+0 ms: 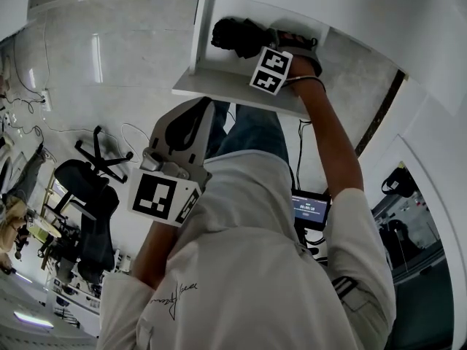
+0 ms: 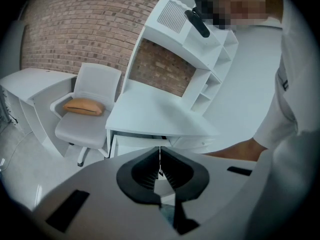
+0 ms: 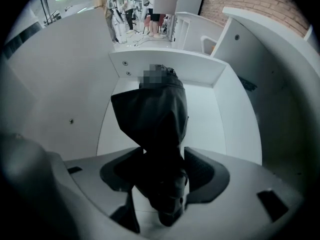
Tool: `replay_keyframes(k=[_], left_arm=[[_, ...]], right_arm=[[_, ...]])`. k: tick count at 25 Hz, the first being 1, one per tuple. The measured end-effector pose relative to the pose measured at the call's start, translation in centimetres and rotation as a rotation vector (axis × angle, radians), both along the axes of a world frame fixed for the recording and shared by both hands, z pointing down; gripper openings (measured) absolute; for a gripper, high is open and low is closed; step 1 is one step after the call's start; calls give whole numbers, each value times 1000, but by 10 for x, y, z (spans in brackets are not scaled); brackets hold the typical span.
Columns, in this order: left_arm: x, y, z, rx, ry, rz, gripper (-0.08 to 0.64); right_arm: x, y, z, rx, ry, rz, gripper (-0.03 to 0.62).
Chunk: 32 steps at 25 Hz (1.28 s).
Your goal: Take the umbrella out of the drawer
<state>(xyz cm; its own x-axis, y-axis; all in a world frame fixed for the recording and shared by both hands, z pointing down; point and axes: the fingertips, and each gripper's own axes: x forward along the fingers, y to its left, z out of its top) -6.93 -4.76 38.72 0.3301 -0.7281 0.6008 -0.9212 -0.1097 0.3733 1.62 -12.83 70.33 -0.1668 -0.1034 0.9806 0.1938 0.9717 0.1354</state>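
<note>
The black folded umbrella point(image 3: 152, 114) lies lengthwise in the open white drawer point(image 3: 220, 119). My right gripper point(image 3: 164, 149) points steeply down into the drawer and stands open. Its jaws straddle the umbrella's near end, and a thin pale gap shows beside the right pad. In the head view the umbrella point(image 1: 235, 35) is a dark bundle above the drawer's front edge point(image 1: 219, 87), with the right gripper's marker cube point(image 1: 270, 70) beside it. My left gripper point(image 2: 160, 160) is shut with nothing between its pads. It hangs clear of the drawer, lower left in the head view point(image 1: 203, 111).
The drawer's white walls point(image 3: 165, 66) close round the umbrella on all sides. A white desk point(image 2: 150, 114) and a white chair with an orange cushion point(image 2: 82, 106) stand before a brick wall. A black office chair point(image 1: 87, 188) and a small screen point(image 1: 310, 208) sit on the floor.
</note>
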Motion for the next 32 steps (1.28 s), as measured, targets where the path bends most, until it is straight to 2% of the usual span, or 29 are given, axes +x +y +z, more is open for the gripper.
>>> replay_keyframes(k=[18, 32], left_arm=[[1, -8, 8, -45, 17, 7, 18], [-2, -9, 10, -44, 23, -7, 18]], right_arm=[[-6, -1, 26, -62, 50, -44, 255], [-8, 0, 33, -145, 56, -12, 261]])
